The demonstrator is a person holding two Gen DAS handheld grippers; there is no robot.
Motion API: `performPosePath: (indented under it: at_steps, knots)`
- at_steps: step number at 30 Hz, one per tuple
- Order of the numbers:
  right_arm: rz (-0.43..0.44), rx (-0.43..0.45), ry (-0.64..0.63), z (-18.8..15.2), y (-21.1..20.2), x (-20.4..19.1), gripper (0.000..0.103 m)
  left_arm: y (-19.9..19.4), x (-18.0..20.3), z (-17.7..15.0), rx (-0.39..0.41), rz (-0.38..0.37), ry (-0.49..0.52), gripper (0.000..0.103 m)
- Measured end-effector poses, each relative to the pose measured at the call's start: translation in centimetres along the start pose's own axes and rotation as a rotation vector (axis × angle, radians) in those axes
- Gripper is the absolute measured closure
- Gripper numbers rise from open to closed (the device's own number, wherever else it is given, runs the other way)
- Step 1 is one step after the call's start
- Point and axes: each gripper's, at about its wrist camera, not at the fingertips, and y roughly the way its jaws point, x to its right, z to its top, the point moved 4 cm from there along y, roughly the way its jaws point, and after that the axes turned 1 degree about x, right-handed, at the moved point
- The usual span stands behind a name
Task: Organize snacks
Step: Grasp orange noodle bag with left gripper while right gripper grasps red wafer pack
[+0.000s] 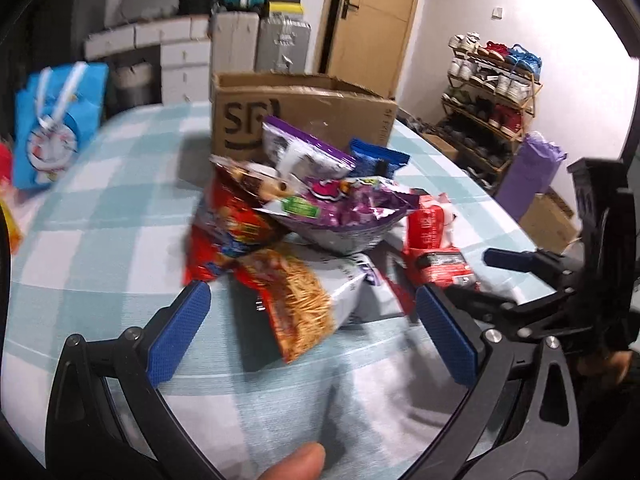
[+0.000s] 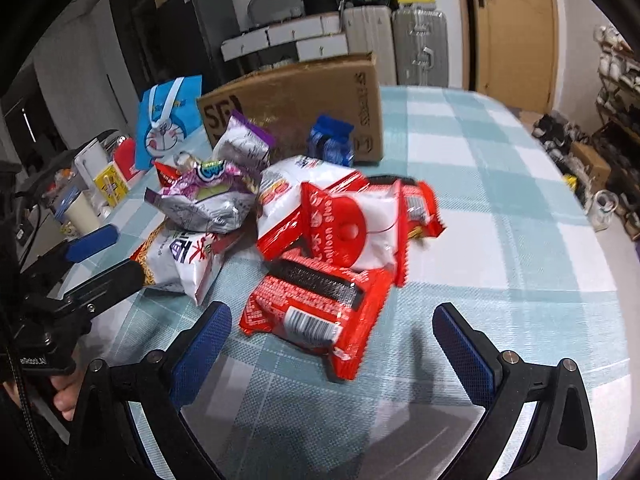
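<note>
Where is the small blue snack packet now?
The small blue snack packet stands at the far edge of the pile, just in front of the cardboard box.

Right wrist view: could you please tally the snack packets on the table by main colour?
Red packets: 4
Purple packets: 2
Blue packet: 1
White-and-orange packet: 1
Total: 8, though the pile may hide more.
</note>
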Motion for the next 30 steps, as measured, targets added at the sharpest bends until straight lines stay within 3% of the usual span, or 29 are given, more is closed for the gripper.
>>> performPosePath:
  at_steps: [6,10,16,30]
  knots:
    - [0.01,-0.024,-0.01,0.4,0.9,-0.5,0.004,1.8,0.3,0.9,-0.035,0.024,-0.017,0.001]
    - [0.013,-0.052,-0.005,0.4,1.7,-0.8,0.018,3.2,0.3,1.3,-0.064,0.061,-0.028,0.001]
    - [-0.001,-0.055,-0.008,0.5,2.1,-1.0,0.02,5.0,0.1,1.4,-0.107,0.101,-0.021,0.0]
    - [0.034,-0.059,0.003,-0.2,1.4,-0.1,0.026,6.1,-1.4,1.1,-0.156,0.055,-0.07,0.001]
